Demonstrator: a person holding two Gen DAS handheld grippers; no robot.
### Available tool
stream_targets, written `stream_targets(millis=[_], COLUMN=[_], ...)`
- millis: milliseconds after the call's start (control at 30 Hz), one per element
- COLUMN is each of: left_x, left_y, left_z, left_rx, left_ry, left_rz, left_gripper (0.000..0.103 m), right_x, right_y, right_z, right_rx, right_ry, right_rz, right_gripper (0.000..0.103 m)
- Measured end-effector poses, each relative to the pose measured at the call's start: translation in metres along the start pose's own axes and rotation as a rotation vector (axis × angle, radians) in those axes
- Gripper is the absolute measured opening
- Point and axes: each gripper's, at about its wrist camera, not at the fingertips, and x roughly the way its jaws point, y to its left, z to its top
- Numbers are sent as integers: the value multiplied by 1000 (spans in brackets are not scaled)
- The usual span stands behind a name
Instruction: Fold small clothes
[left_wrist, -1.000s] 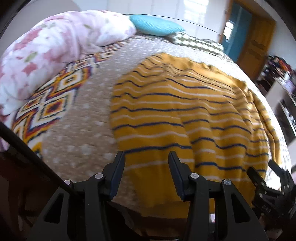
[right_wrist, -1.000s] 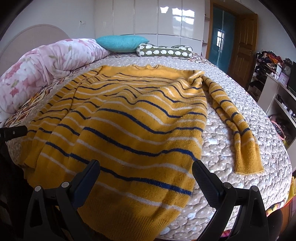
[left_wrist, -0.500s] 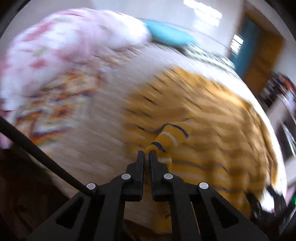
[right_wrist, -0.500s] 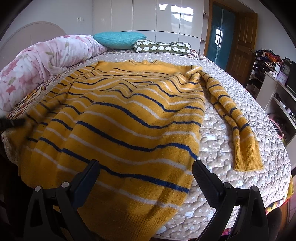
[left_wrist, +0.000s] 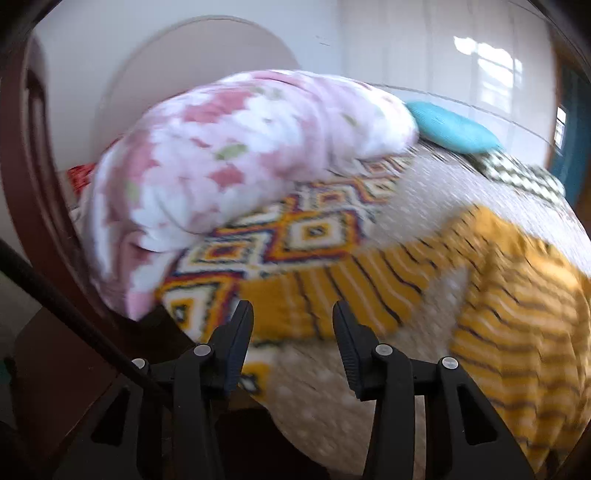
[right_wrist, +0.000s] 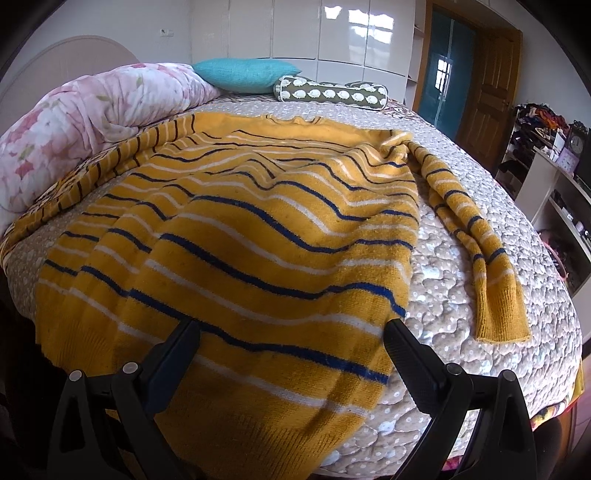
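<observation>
A yellow sweater (right_wrist: 258, 221) with blue and white stripes lies spread flat on the bed. Its left sleeve (right_wrist: 110, 162) stretches out sideways toward the floral duvet, and its right sleeve (right_wrist: 472, 236) lies down the right side. In the left wrist view, my left gripper (left_wrist: 292, 314) hovers over the left sleeve's cuff end (left_wrist: 295, 306). Its jaws are opening. The cuff shows in the gap, lying on the bed, and the pads do not press on it. My right gripper (right_wrist: 291, 328) stands wide open just above the sweater's hem, holding nothing.
A pink floral duvet (left_wrist: 240, 155) is bunched along the bed's left side over a diamond-patterned blanket (left_wrist: 295, 229). A teal pillow (right_wrist: 243, 74) and a patterned bolster (right_wrist: 332, 92) lie at the head. A dark wooden bed frame (left_wrist: 37, 184) is at the left, and shelves (right_wrist: 554, 184) at the right.
My left gripper shut on the sweater's left sleeve, drew it out to the left toward the duvet, then opened. The sleeve now lies stretched out. My right gripper stayed put.
</observation>
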Motion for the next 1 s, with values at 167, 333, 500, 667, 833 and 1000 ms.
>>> stream_targets(millis=[167,333,500,667,833,1000], left_x=[-10,-23,-26,-22,-23,-28], left_y=[-47,-86,-106,-108,-111,-109], left_z=[-27,-51,-67,-72,-75,-75], left_rx=[79,165,235,236,248,258], left_ry=[72,105,118,149,162,152], left_rz=[-146,-249,-263,-278,-284,-294], left_gripper=[44,59,59,59,60,60], right_x=[-4,-16,-33,-32,-9,-19], right_y=[-15,-44,-100,-159,-199,-248], right_z=[5,10,9,-4,-10,10], right_rx=[41,90,165,333,543,565], right_ry=[-24,-72,-124,-80,10,5], right_rz=[-26,-89,-231,-274,-34,-32], right_gripper=[101,101,101,101,46,14])
